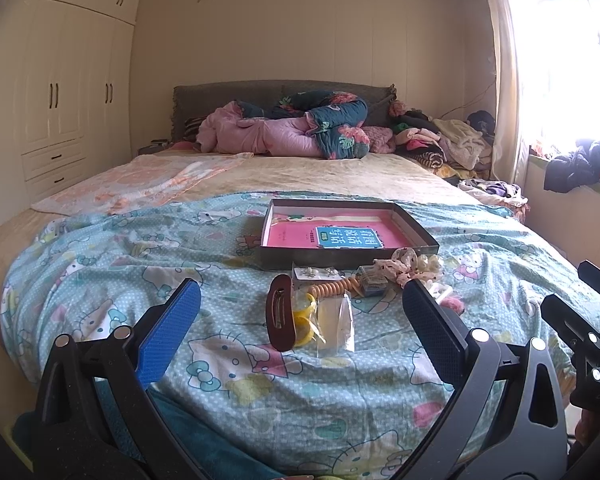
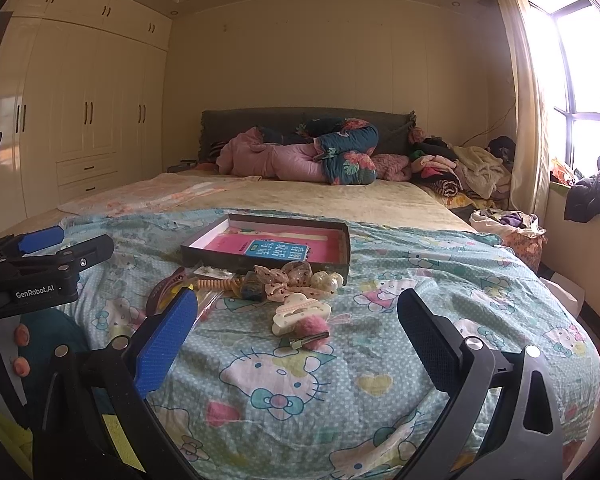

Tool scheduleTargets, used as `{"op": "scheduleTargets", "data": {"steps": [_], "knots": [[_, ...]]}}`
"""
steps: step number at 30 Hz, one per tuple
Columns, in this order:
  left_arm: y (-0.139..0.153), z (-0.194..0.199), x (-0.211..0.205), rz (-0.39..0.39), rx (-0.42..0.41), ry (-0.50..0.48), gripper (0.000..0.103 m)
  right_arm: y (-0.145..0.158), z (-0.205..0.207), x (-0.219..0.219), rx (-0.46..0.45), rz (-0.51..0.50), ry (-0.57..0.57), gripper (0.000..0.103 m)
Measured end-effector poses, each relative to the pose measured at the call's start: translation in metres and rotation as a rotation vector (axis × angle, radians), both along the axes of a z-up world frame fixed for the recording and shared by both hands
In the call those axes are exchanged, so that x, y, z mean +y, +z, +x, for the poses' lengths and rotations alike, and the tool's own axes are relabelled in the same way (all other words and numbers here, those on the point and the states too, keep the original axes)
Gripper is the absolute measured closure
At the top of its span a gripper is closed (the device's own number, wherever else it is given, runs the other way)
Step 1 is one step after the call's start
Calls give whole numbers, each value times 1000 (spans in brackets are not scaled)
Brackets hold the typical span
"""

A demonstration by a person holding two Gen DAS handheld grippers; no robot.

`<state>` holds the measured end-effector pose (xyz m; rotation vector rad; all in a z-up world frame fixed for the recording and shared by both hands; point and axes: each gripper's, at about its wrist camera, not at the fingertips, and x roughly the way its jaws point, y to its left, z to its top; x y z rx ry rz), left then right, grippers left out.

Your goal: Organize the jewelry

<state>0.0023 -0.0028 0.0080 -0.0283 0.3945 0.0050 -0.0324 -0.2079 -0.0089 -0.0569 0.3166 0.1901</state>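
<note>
A shallow dark box (image 1: 342, 257) (image 2: 260, 266) with a pink and blue book inside lies on the cartoon-print blanket. In front of it lies a heap of accessories: a brown hair clip (image 1: 280, 312), a clear plastic pouch (image 1: 336, 322), an orange spiral band (image 1: 332, 288), a dotted scrunchie (image 2: 288, 278) and a white claw clip (image 2: 300, 312) with a pink pom-pom clip (image 2: 314, 330). My left gripper (image 1: 300, 308) hangs open just short of the brown clip. My right gripper (image 2: 298, 318) is open, a little back from the white claw clip. Neither holds anything.
The bed (image 1: 320, 172) runs back to rolled quilts (image 1: 300, 128) and a clothes pile (image 1: 444, 140) at the headboard. Wardrobes (image 1: 60, 92) stand on the left, a bright window (image 2: 580, 80) on the right. The other gripper shows at each view's edge.
</note>
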Motion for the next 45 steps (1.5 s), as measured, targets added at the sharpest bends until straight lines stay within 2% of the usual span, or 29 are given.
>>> {"op": "scheduleTargets", "data": {"steps": [31, 34, 38, 45], "knots": [[0, 0, -2, 2, -1, -2, 10, -2, -1, 0, -3, 2, 0, 6], [2, 2, -2, -1, 10, -4, 10, 1, 0, -1, 1, 2, 5, 6], [-10, 6, 5, 1, 33, -3, 10, 1, 5, 5, 14, -6, 26, 6], [-21, 25, 23, -25, 113, 14, 10, -4, 21, 15, 56, -24, 82, 6]]}}
